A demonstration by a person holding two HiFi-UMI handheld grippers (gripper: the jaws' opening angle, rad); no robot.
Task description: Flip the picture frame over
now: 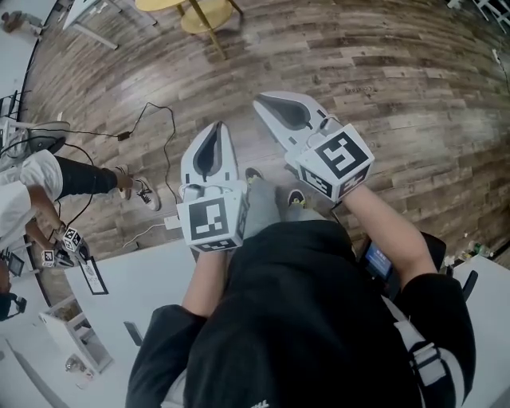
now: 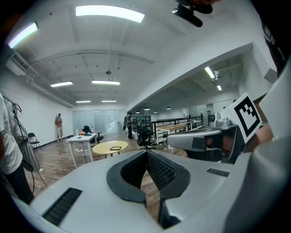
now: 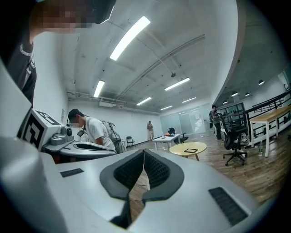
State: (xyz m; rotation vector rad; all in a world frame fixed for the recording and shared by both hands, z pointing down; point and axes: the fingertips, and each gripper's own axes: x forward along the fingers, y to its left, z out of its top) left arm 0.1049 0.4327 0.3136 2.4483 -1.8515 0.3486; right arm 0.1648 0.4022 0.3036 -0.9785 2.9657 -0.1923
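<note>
Wood-plank floor, white walls, long ceiling strip lights; a round yellow surface, white desk, black office chair.
</note>
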